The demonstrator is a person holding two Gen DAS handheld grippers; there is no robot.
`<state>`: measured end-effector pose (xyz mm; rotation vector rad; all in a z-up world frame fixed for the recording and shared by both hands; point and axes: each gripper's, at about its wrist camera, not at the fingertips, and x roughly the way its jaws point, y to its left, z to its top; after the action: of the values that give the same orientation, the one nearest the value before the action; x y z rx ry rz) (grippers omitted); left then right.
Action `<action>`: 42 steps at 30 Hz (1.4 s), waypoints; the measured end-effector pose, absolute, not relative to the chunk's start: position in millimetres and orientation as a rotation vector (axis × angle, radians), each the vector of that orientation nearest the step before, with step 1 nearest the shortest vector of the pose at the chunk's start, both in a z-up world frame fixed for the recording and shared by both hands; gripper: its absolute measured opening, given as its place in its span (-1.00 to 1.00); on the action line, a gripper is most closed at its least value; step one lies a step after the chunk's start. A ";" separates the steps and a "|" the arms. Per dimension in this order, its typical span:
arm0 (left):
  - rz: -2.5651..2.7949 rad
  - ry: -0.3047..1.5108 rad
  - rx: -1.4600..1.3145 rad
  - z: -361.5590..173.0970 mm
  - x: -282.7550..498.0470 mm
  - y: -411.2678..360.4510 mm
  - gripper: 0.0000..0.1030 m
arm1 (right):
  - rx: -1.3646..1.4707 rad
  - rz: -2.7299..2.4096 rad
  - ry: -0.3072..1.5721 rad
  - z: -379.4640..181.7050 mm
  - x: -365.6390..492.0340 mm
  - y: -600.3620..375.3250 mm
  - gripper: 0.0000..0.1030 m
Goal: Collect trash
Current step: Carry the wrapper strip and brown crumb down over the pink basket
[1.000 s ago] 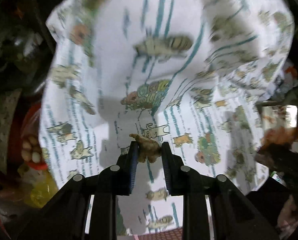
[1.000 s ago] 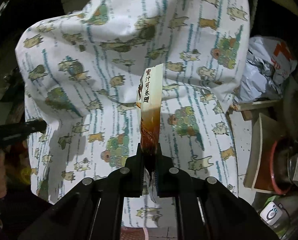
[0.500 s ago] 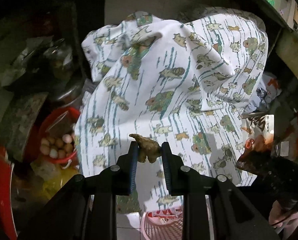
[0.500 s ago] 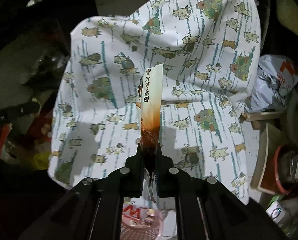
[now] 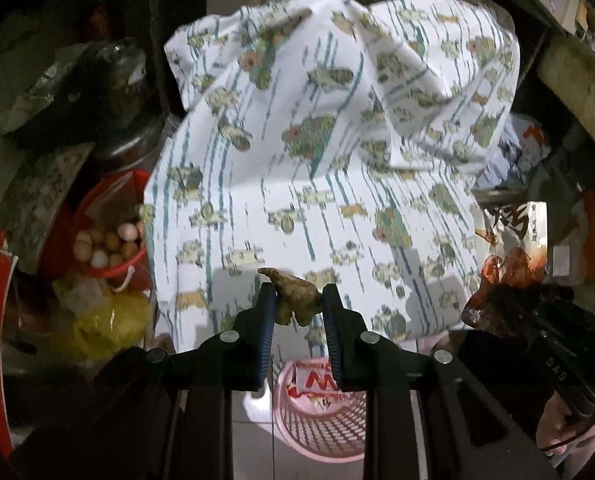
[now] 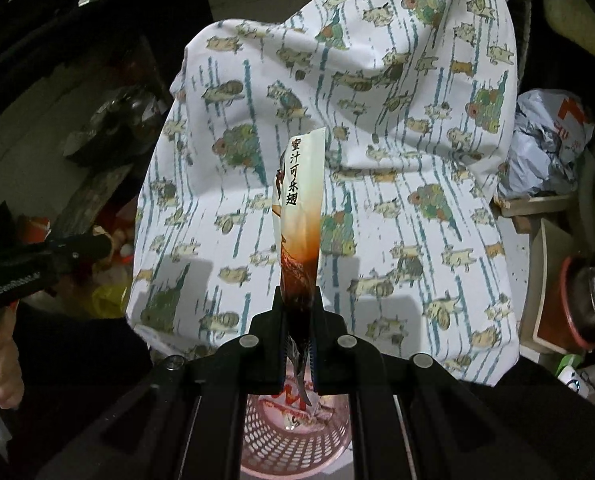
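Observation:
My left gripper (image 5: 297, 298) is shut on a knobbly brown piece of ginger (image 5: 295, 294), held above a pink perforated basket (image 5: 317, 420) on the tiled floor. A red and white wrapper (image 5: 317, 382) lies in the basket. My right gripper (image 6: 299, 300) is shut on a flat food packet (image 6: 301, 216), white at the top and dark orange below, standing upright between the pads. The same packet (image 5: 513, 248) and the right gripper show at the right edge of the left wrist view. The basket (image 6: 293, 428) sits just below the right gripper.
A cat-print cloth (image 5: 337, 152) drapes over a bulky object ahead. A red bucket of eggs (image 5: 109, 240) and a yellow bag (image 5: 113, 320) sit at the left. A crumpled grey bag (image 6: 545, 144) and wooden boards (image 6: 545, 264) lie at the right. A hand (image 6: 1, 376) holds the left gripper.
Both grippers have drawn back and up from the cloth, each keeping its hold. The pink basket has come into view beneath them.

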<state>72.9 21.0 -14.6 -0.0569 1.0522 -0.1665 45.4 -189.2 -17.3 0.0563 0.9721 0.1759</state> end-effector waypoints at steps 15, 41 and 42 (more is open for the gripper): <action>-0.153 1.177 -0.003 -58.7 78.8 -0.1 -0.56 | 0.022 0.268 1.315 -114.6 24.6 -160.8 -0.82; -0.163 1.419 0.058 -139.1 66.5 -14.5 -0.56 | -0.062 0.063 1.602 -272.8 37.5 -167.4 -0.48; -0.162 1.437 0.061 -145.4 65.3 -13.6 -0.56 | -0.051 0.062 1.599 -272.3 37.8 -169.6 -0.39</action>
<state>65.3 -13.6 -145.4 0.0606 1.4369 -0.1620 37.8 -169.6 -272.3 -0.0508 1.5994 0.0619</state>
